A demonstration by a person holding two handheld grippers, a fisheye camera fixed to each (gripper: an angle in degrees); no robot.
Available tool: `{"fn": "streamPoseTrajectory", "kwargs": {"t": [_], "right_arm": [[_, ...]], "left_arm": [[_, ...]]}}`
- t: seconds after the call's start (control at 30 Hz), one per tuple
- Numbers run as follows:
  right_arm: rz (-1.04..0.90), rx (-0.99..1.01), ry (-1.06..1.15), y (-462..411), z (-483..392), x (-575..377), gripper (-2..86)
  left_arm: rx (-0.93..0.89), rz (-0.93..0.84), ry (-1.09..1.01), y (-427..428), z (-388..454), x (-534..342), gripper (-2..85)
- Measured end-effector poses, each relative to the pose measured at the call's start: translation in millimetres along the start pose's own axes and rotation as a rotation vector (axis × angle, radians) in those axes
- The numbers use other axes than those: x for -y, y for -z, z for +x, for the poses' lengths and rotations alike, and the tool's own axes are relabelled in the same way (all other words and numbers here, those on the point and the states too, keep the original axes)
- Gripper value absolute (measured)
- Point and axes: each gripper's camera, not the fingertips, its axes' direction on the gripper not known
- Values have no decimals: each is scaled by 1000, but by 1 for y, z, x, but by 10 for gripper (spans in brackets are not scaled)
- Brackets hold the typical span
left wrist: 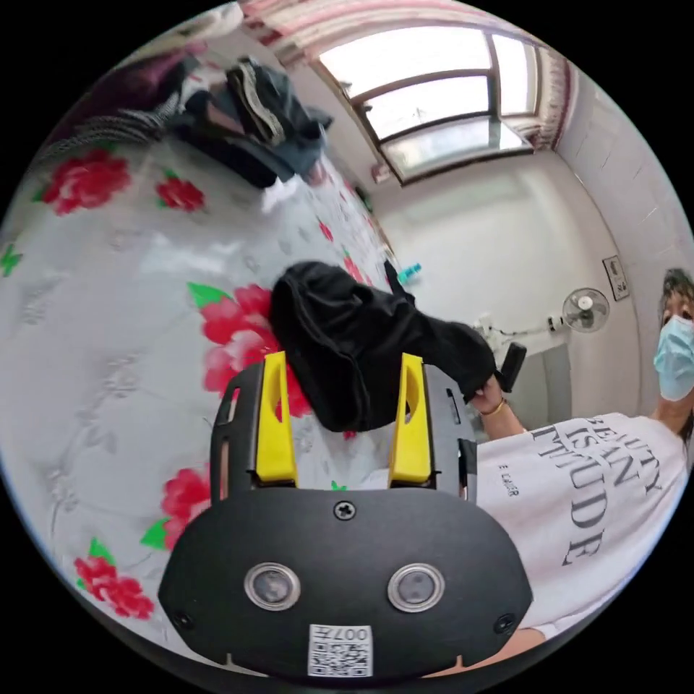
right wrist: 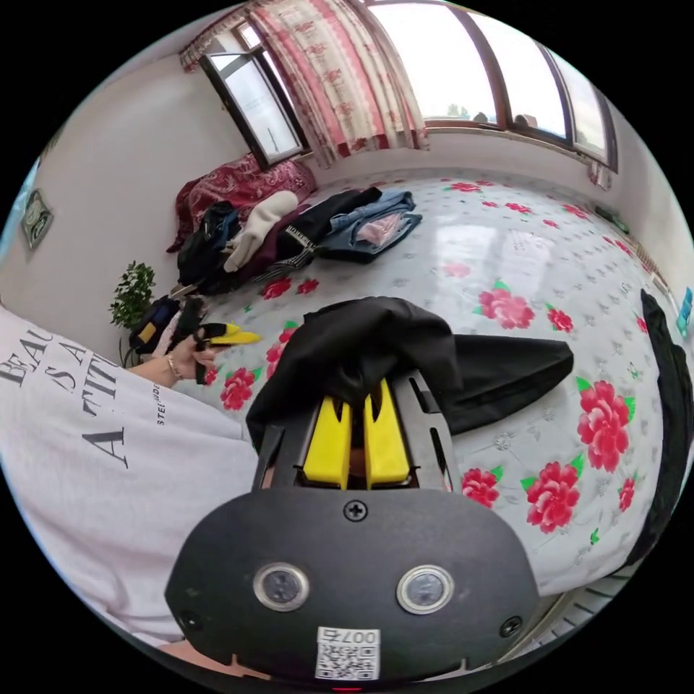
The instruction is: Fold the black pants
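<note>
One hand-held gripper (right wrist: pixel 356 405) pinches black pants (right wrist: pixel 405 354)

You're working over a bed cover (right wrist: pixel 520 238) printed with red flowers, bright from the arched window (right wrist: pixel 477 65) behind it. A red-patterned curtain (right wrist: pixel 340 79) hangs beside that window, and a heap of clothes (right wrist: pixel 289 224) lies below the curtain. Left of the heap a potted plant (right wrist: pixel 131 289) stands against the pale wall (right wrist: pixel 108 195).
</note>
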Motion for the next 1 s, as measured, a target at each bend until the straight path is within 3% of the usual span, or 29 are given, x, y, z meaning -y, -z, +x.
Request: {"fn": "streamPoseTrajectory", "kwargs": {"t": [0.17, 0.23, 0.3, 0.37, 0.5, 0.57, 0.7, 0.83, 1.0], "right_arm": [[66, 90, -7, -9, -50, 0, 40], [67, 83, 7, -5, -62, -1, 38], [45, 10, 46, 5, -74, -1, 35], [-7, -156, 136, 31, -81, -7, 30], [-8, -276, 96, 90, -51, -24, 21], [-21, -223, 138, 104, -48, -31, 10], [-2, -128, 156, 89, -54, -23, 1], [11, -77, 62, 41, -49, -18, 0], [159, 31, -135, 32, -34, -35, 7]], "left_arm": [[56, -241, 72, -151, -9, 27, 151], [315, -362, 26, -200, -6, 27, 34], [356, -392, -45, -212, -3, 29, 21], [416, -374, -85, -198, -6, 30, 13], [558, -162, -65, -81, -25, 20, 5], [539, -42, -51, -27, -25, 8, 4], [753, 78, -42, 37, -9, -24, 10], [731, 119, 100, 42, -44, -74, 25], [734, 149, 290, 36, -82, -152, 65]]}}
